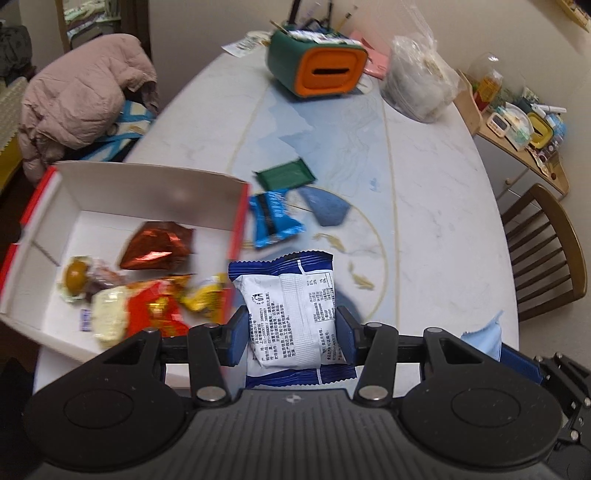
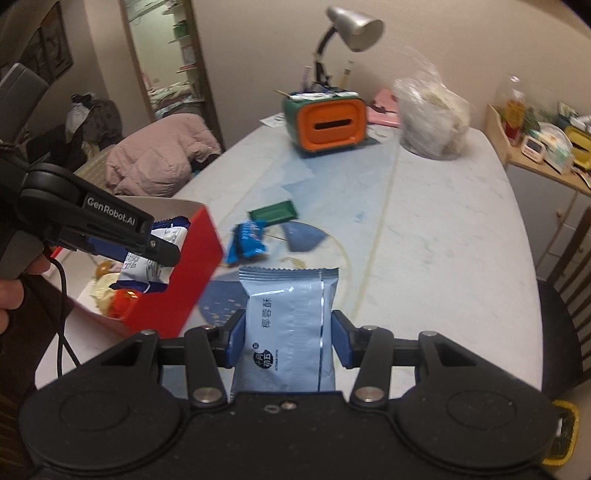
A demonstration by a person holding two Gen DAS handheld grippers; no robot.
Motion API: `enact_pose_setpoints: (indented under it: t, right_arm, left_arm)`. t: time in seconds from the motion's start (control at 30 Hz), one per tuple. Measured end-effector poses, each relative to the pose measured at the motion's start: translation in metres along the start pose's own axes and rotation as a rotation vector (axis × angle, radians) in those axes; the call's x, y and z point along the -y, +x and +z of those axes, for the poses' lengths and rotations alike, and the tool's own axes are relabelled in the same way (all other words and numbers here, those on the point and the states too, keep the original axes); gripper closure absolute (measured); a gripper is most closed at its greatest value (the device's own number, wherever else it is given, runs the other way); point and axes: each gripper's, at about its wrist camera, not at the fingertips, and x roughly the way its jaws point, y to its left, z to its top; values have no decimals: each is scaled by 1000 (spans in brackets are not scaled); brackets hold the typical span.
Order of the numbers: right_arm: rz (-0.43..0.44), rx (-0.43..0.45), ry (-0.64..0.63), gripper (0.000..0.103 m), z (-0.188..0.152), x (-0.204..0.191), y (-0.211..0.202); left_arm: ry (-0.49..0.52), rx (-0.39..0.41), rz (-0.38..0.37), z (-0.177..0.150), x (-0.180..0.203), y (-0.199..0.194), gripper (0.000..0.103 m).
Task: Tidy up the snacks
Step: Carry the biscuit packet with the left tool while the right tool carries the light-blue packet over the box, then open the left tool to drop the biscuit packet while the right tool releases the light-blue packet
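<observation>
My left gripper (image 1: 291, 328) is shut on a dark blue and white snack packet (image 1: 291, 314), held at the right edge of the red and white box (image 1: 147, 192); it also shows in the right wrist view (image 2: 147, 258) over the box (image 2: 188, 273). The box holds several wrapped snacks, among them a brown foil one (image 1: 159, 245). My right gripper (image 2: 286, 339) is shut on a light blue snack packet (image 2: 288, 332), to the right of the box. On the table lie a blue packet (image 1: 273, 219) and a green packet (image 1: 284, 173).
The marble table (image 1: 443, 192) carries an orange and green tissue holder (image 1: 321, 66), a clear plastic bag (image 1: 417, 81) and a desk lamp (image 2: 351, 33) at the far end. A wooden chair (image 1: 543, 251) stands right, a pink jacket (image 1: 81, 96) lies left.
</observation>
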Motion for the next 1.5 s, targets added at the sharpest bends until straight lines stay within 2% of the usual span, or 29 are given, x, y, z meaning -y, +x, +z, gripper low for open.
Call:
enact_pose_setpoints:
  t: [0.4,0.77,1.17,1.4,1.5]
  right_arm:
    - [55,4,-122,56,27,-99,20]
    - [77,-10,-182,56,43,-168,53]
    - [51,-83,-197,56,54,-207,120]
    - [50,-157,-184,56,52,-221,158]
    - [41,-174,-185,56,48,-225,170]
  left_arm:
    - [-56,47,44,-4,-100,-38,55]
    - [-69,65,77,1,-171,-49,55]
    - [-23,1,144,18,-217,-10,55]
    - [17,-51,162,27,-228,21,55]
    - [13,-79,148,30,-232,37,55]
